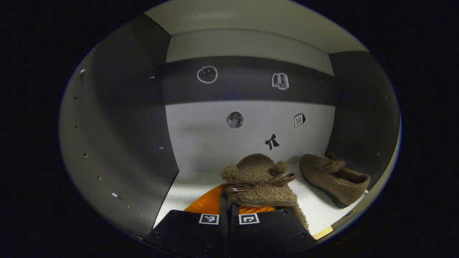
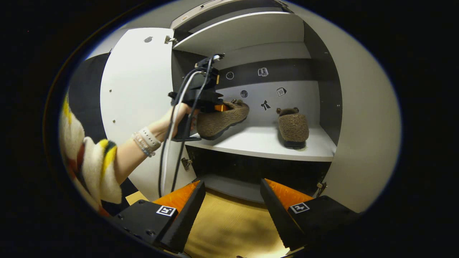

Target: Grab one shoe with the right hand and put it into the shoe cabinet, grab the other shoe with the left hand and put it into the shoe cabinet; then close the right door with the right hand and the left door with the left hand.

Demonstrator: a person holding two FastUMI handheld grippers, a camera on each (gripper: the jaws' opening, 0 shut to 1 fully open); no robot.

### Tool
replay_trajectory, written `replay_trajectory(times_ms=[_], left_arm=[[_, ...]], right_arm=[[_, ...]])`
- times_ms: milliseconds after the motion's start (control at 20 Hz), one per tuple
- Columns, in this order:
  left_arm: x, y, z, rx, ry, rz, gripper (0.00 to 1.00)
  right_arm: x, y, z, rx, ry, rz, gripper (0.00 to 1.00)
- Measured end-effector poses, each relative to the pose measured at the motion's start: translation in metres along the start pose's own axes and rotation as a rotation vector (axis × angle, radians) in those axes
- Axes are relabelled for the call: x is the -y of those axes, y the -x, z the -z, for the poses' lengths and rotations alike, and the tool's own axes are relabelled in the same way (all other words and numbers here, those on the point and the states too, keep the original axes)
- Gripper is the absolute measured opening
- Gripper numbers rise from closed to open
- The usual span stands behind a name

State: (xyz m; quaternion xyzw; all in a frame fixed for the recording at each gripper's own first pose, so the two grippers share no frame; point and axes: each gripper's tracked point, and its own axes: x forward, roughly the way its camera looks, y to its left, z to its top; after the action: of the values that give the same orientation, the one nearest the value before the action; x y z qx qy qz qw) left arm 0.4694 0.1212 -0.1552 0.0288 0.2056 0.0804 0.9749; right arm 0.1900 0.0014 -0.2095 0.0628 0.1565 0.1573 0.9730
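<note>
Left claw [image 1: 229, 209]: clamped on second shoe [image 1: 260, 179], carried over the cabinet shelf [image 2: 265, 143]. First shoe [image 1: 333, 177] rests ahead, to its right. Right claw [image 2: 233, 193]: wide open, empty, outside the cabinet. Step: placing second shoe. Next: lower, release, withdraw, then doors.

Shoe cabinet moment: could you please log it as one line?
left gripper: shut on second shoe, above shelf | right gripper: open | first shoe: shelved | doors: open
</note>
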Motion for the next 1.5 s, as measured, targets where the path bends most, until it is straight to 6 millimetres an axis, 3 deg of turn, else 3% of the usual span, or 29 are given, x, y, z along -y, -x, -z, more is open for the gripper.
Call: replay_trajectory(times_ms=[400, 700, 900, 1000, 1100, 1250, 1500], left_arm=[[-0.006, -0.042, 0.009, -0.074, -0.033, -0.049, 0.06], [-0.005, -0.045, 0.014, -0.082, -0.029, -0.029, 0.10], [-0.016, -0.036, 0.018, -0.091, -0.038, -0.056, 0.27], [-0.020, -0.031, 0.018, -0.088, -0.035, -0.062, 0.41], [-0.021, -0.021, 0.012, -0.067, -0.032, -0.057, 0.57], [-0.028, 0.002, 0.008, -0.035, -0.035, -0.061, 0.89], [-0.022, 0.056, -0.006, 0.050, -0.010, 0.002, 0.95]], right_arm=[[0.002, -0.003, 0.005, -0.015, -0.041, -0.009, 0.98], [0.000, -0.003, 0.006, -0.024, -0.053, -0.029, 0.99], [-0.003, 0.000, 0.002, -0.015, -0.061, -0.042, 0.99], [-0.005, 0.000, 0.003, -0.018, -0.062, -0.046, 0.99], [-0.009, 0.002, 0.001, -0.014, -0.062, -0.050, 0.99], [-0.015, 0.006, -0.002, 0.000, -0.060, -0.044, 0.99], [-0.035, 0.024, -0.012, 0.039, -0.032, -0.021, 0.98]])
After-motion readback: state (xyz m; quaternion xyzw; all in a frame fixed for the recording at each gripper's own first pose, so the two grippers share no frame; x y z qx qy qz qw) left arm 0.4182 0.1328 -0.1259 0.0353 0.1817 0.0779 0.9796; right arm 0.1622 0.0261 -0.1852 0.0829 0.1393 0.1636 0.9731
